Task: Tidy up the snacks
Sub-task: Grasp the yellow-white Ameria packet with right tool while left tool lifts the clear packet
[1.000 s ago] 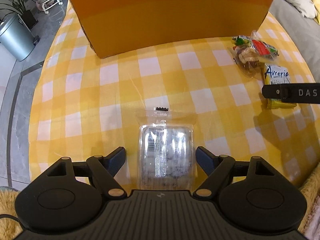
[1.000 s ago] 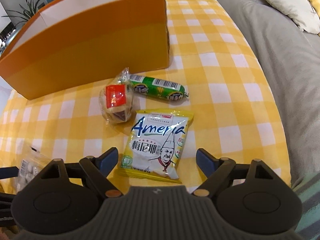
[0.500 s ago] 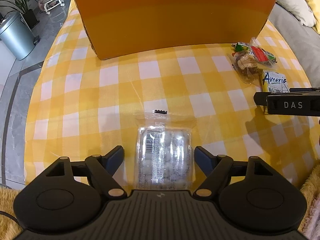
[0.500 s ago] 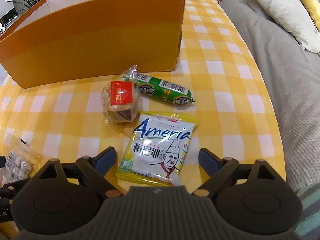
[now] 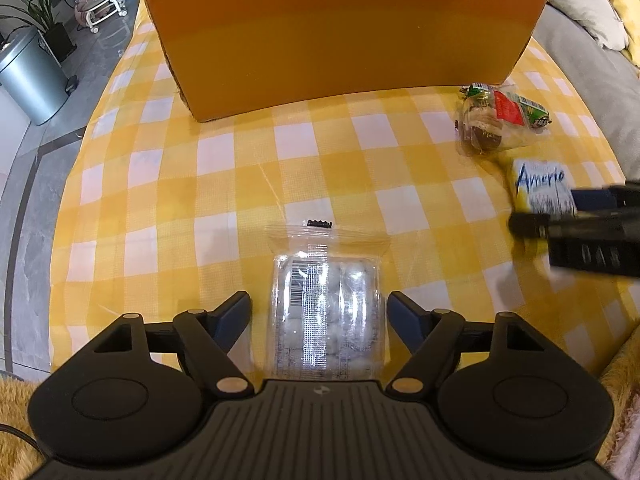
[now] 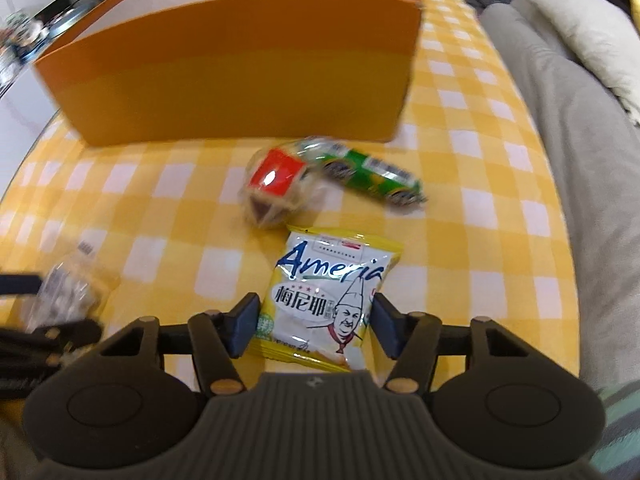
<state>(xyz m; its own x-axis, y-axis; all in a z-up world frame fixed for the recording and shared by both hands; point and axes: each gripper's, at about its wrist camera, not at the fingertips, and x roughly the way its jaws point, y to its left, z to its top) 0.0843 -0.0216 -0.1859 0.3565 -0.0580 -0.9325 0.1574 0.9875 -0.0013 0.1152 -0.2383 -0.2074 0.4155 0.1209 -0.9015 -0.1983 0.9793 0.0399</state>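
Note:
A clear packet of pale sweets (image 5: 326, 300) lies flat on the yellow checked tablecloth (image 5: 160, 200). My left gripper (image 5: 320, 312) stands open astride it, with a gap at each pad. A yellow and white "Ameria" packet (image 6: 328, 280) lies between the jaws of my right gripper (image 6: 314, 320), which are closing. Their pads sit at the packet's side edges, and the packet is not visibly squeezed. Beyond it lie a wrapped bun with a red label (image 6: 276, 184) and a green sausage (image 6: 376, 178). An orange box (image 6: 240, 60) stands behind, its top open.
A grey sofa (image 6: 580, 160) with a pale cushion (image 6: 592, 32) runs along the table's right edge. Off the left edge, on the floor, stand a metal bin (image 5: 32, 76) and a potted plant (image 5: 48, 28). Yellow fur (image 5: 16, 396) shows at the near corners.
The right gripper's jaws have narrowed from wide apart to the sides of the Ameria packet, and its view has rolled and shifted with blur. The left gripper and clear packet stay put.

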